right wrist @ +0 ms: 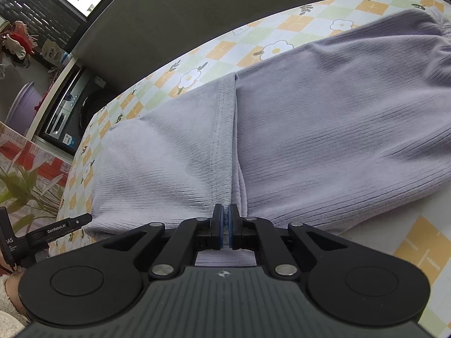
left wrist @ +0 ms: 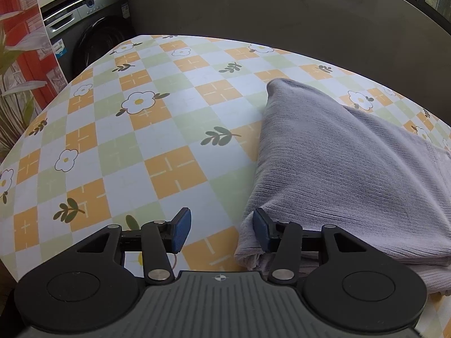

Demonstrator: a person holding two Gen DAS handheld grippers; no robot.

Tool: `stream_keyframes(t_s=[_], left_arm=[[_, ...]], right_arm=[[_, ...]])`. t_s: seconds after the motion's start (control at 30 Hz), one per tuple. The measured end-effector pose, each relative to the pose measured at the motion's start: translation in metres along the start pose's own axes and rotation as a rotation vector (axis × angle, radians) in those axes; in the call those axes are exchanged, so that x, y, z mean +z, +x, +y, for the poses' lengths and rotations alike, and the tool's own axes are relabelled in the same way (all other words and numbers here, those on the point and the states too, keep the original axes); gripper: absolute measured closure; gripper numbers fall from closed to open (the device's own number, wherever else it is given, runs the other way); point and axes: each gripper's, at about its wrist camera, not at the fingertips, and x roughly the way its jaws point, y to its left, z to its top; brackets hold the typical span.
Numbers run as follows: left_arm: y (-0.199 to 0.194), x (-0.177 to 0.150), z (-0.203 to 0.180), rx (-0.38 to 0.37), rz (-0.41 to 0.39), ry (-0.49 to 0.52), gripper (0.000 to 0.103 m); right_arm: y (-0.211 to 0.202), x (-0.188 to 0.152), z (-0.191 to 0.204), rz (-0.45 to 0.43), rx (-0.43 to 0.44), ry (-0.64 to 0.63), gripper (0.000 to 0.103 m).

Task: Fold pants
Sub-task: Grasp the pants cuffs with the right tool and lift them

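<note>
1. Lying folded on the checked bench point(left wrist: 174, 118), the grey pants point(left wrist: 338, 169) sit at its right side.
2. Left gripper point(left wrist: 222, 229) stands apart beside the pants' corner.
3. Right gripper point(right wrist: 226, 225) is pressed together at the hem edge; whether cloth is pinched is unclear.

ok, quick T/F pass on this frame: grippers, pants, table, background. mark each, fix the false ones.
1. The left gripper is open. True.
2. The right gripper stands wide open. False: its jaws are shut, at the near edge of the pants.
3. The pants are bright red. False: pale grey-lilac ribbed fabric.
4. The tablecloth is checked with flowers. True.
5. A washing machine stands beyond the table. True.
</note>
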Motion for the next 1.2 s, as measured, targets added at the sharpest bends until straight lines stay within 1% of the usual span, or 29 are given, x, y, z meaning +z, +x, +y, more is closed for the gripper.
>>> stream_keyframes(t_s=[0.07, 0.1, 0.17, 0.2, 0.23, 0.3, 0.33, 0.37, 0.43, 0.5, 0.53, 0.63, 0.7, 0.77, 0.83, 1.0, 1.07, 1.2], left_arm=[[-0.003, 0.003, -0.004, 0.015, -0.005, 0.002, 0.052], [-0.008, 0.005, -0.009, 0.022, -0.025, 0.005, 0.052], [-0.017, 0.011, -0.020, 0.017, -0.074, 0.020, 0.052], [-0.023, 0.017, -0.030, 0.005, -0.112, 0.035, 0.052], [-0.027, 0.021, -0.039, -0.011, -0.136, 0.046, 0.052], [-0.032, 0.029, -0.064, -0.072, -0.170, 0.082, 0.051], [-0.032, 0.032, -0.078, -0.103, -0.173, 0.107, 0.051], [-0.031, 0.033, -0.092, -0.131, -0.169, 0.129, 0.051], [-0.028, 0.032, -0.120, -0.191, -0.153, 0.179, 0.051], [-0.024, 0.023, -0.156, -0.244, -0.140, 0.263, 0.051], [-0.023, 0.019, -0.168, -0.258, -0.138, 0.295, 0.051], [-0.021, 0.004, -0.203, -0.285, -0.140, 0.385, 0.051], [-0.018, -0.003, -0.217, -0.287, -0.131, 0.417, 0.051], [-0.013, -0.010, -0.228, -0.278, -0.111, 0.433, 0.051], [-0.007, -0.015, -0.236, -0.267, -0.093, 0.445, 0.051], [0.003, -0.022, -0.244, -0.227, -0.079, 0.459, 0.051], [0.005, -0.023, -0.246, -0.206, -0.080, 0.471, 0.051], [0.007, -0.023, -0.253, -0.166, -0.081, 0.477, 0.051]], right_arm=[[-0.006, 0.001, -0.009, -0.029, 0.036, 0.058, 0.095], [-0.012, 0.001, -0.014, -0.056, 0.050, 0.075, 0.090], [-0.028, 0.002, -0.025, -0.123, 0.050, 0.095, 0.082], [-0.035, 0.002, -0.031, -0.148, 0.045, 0.109, 0.080], [-0.042, 0.002, -0.038, -0.177, 0.038, 0.127, 0.074], [-0.061, 0.000, -0.056, -0.257, 0.015, 0.172, 0.072], [-0.069, -0.002, -0.064, -0.292, 0.003, 0.196, 0.068], [-0.077, -0.005, -0.074, -0.328, -0.013, 0.222, 0.062], [-0.089, -0.010, -0.089, -0.387, -0.054, 0.258, 0.055], [-0.101, -0.016, -0.105, -0.437, -0.101, 0.292, 0.053], [-0.107, -0.020, -0.114, -0.460, -0.117, 0.312, 0.052], [-0.117, -0.027, -0.135, -0.509, -0.140, 0.355, 0.043], [-0.120, -0.028, -0.150, -0.537, -0.151, 0.376, 0.037], [-0.122, -0.025, -0.165, -0.561, -0.157, 0.386, 0.027], [-0.121, -0.020, -0.177, -0.578, -0.156, 0.390, 0.021], [-0.106, -0.007, -0.211, -0.587, -0.114, 0.414, 0.021], [-0.098, -0.001, -0.220, -0.584, -0.092, 0.423, 0.021], [-0.090, 0.011, -0.229, -0.610, -0.049, 0.419, 0.021]])
